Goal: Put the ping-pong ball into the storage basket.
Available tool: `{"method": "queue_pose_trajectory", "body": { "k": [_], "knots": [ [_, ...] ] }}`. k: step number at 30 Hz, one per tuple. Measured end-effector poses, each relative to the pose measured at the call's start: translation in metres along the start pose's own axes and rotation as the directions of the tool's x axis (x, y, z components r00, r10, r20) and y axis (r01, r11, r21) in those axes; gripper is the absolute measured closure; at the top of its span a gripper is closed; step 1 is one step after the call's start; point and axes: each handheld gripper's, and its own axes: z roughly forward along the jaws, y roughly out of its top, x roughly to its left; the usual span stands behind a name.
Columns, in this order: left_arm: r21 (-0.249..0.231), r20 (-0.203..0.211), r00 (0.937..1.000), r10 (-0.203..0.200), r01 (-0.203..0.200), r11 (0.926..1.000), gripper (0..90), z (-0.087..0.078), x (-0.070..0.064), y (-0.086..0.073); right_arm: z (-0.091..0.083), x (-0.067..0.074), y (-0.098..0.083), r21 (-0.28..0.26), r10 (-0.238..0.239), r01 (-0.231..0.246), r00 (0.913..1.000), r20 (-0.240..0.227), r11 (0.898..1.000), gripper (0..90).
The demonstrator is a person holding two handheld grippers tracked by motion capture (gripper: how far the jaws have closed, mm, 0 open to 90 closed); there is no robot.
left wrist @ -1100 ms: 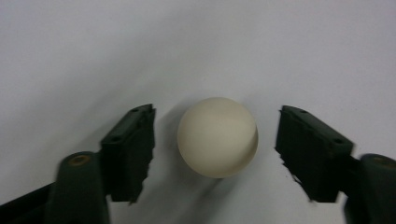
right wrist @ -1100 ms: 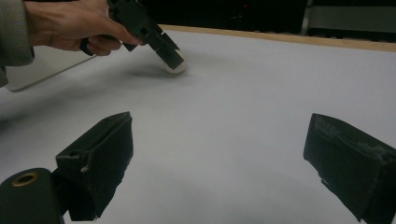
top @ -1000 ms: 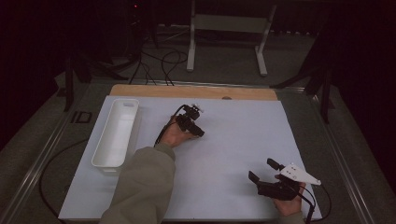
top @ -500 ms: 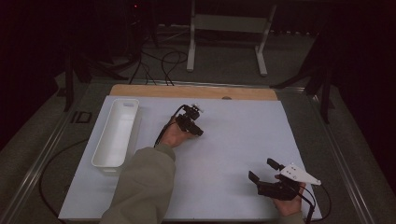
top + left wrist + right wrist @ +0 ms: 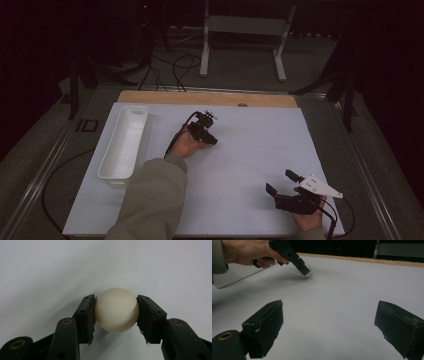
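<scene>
In the high view, a table (image 5: 250,165) covered by a flat white sheet is seen, with a strip of bare light wood along its far edge. A long, white, rectangular plastic tray (image 5: 125,142) is set along the left side of the sheet. The left hand-held gripper (image 5: 212,140) is held near the middle of the table, somewhat toward the far edge, by a hand coming out of a grey-green sleeve (image 5: 150,200); its black tip is pointed down at the sheet. The right hand-held gripper (image 5: 281,182) is held low at the near right corner, well apart from the left one, with its two black jaws spread and a grey three-cornered plate on top.

In the left gripper view, a smooth, cream-white round ball (image 5: 116,310) is seen clamped between the two black padded jaws, whose pads are pressed against its left and right sides. The jaws have just been closing on it. The ball is placed just above or on the white sheet; which of the two cannot be told.

In the right gripper view, the right hand-held gripper's own jaws are shown wide apart, with nothing but white sheet between them. Farther off, the left hand-held gripper (image 5: 305,269) is seen tilted downward, with the cream ball (image 5: 308,266) partly hidden at its tip.
</scene>
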Motion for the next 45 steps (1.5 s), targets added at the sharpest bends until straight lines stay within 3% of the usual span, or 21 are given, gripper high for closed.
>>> {"method": "queue_pose_trajectory", "body": {
  "k": [30,45],
  "knots": [
    [-0.038,-0.014,0.9999,-0.01,0.009,0.9992,51.5,-0.024,0.004,-0.001,0.001,0.0,-0.001,-0.01,-0.001,0.001,1.0,0.005,1.0,7.8],
    [-0.053,-0.025,0.9995,-0.021,0.02,0.9984,51.5,-0.039,0.003,-0.001,0.003,0.002,0.0,-0.033,-0.031,0.031,0.9995,-0.002,0.999,7.5]
  ]
}}
